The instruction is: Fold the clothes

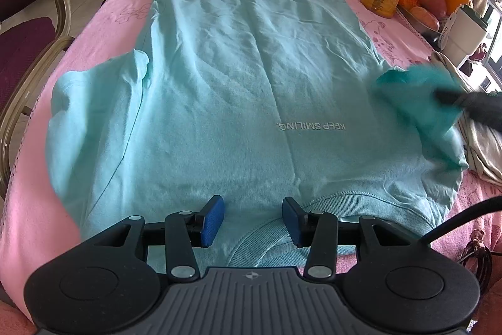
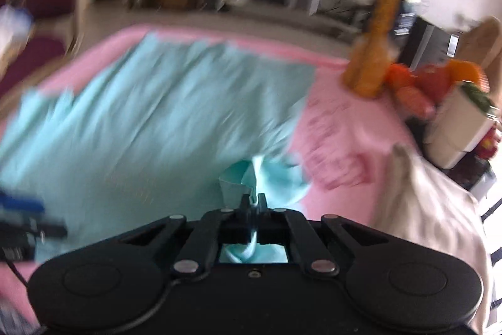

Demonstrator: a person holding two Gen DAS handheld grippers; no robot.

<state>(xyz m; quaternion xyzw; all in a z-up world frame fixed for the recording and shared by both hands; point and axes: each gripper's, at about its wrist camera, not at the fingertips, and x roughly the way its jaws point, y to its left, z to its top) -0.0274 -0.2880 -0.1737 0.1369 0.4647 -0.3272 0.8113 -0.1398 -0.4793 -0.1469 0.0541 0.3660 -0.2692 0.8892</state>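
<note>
Teal T-shirt spread flat across pink blanket, collar at near edge. Left gripper spread wide over collar. Right gripper pinching lifted sleeve at shirt's right edge; view blurred.

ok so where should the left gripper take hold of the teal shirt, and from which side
Probably the left sleeve. It sticks out flat from the teal shirt over the pink blanket, its cuff edge free. Come in from the outer left, low, so the open left gripper slides its fingers around that edge.
</note>
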